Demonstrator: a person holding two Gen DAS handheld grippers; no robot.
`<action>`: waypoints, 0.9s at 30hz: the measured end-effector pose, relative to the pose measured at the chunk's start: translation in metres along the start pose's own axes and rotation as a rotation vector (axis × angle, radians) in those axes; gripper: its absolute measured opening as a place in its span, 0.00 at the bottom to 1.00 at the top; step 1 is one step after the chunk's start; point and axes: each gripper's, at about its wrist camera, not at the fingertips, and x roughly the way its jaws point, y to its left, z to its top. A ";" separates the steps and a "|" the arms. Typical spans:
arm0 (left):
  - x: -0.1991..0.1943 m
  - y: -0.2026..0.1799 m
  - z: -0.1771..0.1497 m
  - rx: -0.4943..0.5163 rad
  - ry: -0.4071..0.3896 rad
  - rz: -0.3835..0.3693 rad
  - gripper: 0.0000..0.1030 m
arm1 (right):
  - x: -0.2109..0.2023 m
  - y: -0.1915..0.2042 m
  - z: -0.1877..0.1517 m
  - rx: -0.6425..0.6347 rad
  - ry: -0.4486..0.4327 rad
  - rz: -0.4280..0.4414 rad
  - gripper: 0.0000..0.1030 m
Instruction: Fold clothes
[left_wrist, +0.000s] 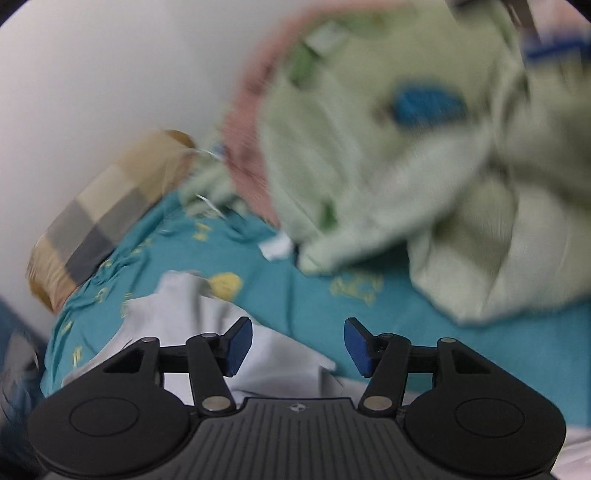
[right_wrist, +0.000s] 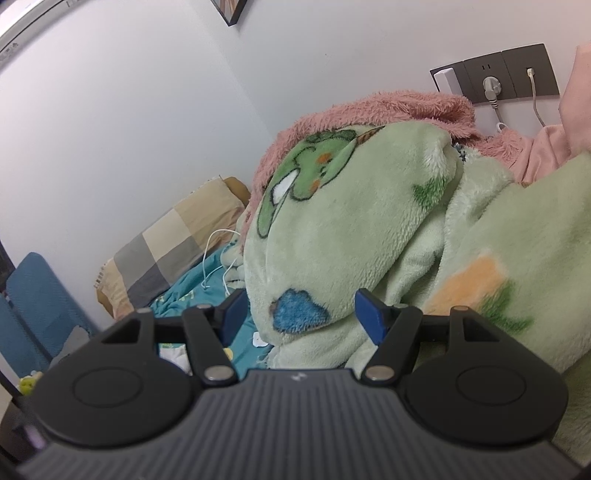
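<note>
1. The bed (left_wrist: 258, 254) carries a heaped green blanket (right_wrist: 369, 229) toward its far side.
2. A white garment (left_wrist: 266, 354) lies rumpled at the near edge, unfolded.
3. The left gripper (left_wrist: 298, 345) hovers over it, jaws wide, empty; the right gripper (right_wrist: 297, 317) likewise, facing the blanket.
4. Likely next: pinching a garment edge.

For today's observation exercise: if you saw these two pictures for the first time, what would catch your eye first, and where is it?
The green fleece blanket with cartoon prints, heaped high on the bed and filling the middle and right of both views. Behind it a pink blanket lies against the wall. In the left wrist view, a white garment lies on the teal sheet, just under the open left gripper.
</note>
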 end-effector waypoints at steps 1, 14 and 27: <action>0.004 -0.004 0.002 0.012 0.010 -0.004 0.52 | 0.000 0.000 -0.001 -0.004 0.000 -0.001 0.66; -0.021 0.045 0.031 -0.357 -0.156 -0.179 0.03 | 0.002 0.004 -0.006 -0.032 0.007 -0.018 0.65; -0.041 0.191 -0.136 -1.085 0.195 0.173 0.03 | 0.010 0.022 -0.021 -0.101 0.078 0.014 0.65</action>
